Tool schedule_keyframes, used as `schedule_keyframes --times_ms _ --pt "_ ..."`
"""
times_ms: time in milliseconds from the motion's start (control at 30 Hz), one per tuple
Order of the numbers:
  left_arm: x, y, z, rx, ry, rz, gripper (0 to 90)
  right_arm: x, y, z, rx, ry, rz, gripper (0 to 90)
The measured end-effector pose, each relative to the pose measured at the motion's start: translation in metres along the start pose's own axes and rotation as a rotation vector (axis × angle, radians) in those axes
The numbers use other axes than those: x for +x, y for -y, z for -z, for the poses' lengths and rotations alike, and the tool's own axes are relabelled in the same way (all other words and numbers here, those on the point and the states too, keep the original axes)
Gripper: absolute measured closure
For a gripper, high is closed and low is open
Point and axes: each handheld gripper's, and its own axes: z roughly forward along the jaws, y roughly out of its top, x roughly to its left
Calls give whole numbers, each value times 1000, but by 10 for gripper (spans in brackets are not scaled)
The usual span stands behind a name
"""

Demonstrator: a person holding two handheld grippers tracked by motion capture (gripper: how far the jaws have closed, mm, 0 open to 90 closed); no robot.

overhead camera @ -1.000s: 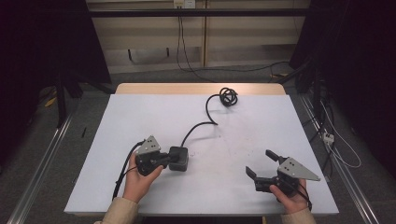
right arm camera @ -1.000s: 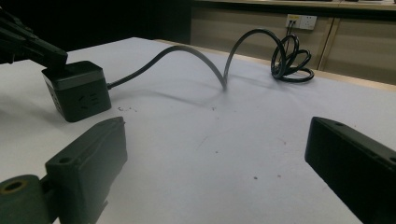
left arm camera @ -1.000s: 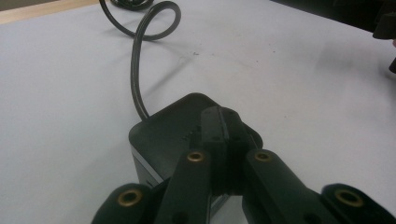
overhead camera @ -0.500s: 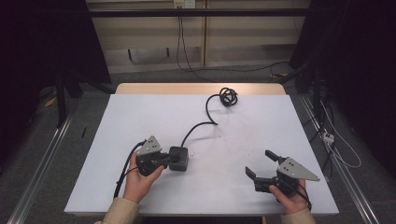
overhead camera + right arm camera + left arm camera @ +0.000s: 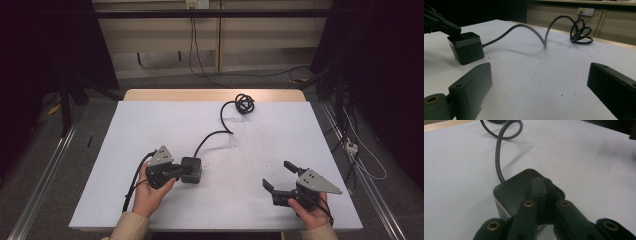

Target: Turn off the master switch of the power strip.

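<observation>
A black cube-shaped power socket (image 5: 191, 169) sits on the white table top (image 5: 150, 125), left of centre near the front. Its black cable (image 5: 220, 132) arches toward the back and ends in a coil (image 5: 244, 103). My left gripper (image 5: 183, 170) is shut, its joined tips resting on top of the cube (image 5: 516, 187) with nothing between them. In the right gripper view the cube (image 5: 466, 47) sits at the left with the left gripper's tip (image 5: 455, 30) on it. My right gripper (image 5: 276, 174) stands open near the front right, its jaws wide apart over bare table (image 5: 539, 68).
A strip of the wooden table (image 5: 200, 95) shows beyond the white sheet at the back. A wall outlet (image 5: 586, 11) sits on the panel behind the table. Loose cables lie on the floor at the right (image 5: 360, 155).
</observation>
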Motion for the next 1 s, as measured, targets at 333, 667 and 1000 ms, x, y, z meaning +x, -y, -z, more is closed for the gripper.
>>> schedule_keyframes --times_ms 333,667,1000 --pt "0 0 0 -4 1 4 900 0 0 0 1 1 0 55" --pt "0 0 0 -5 0 11 900 0 0 -1 4 -4 0 56" --pt "0 1 0 -12 2 33 900 -1 0 0 2 -3 1 56"
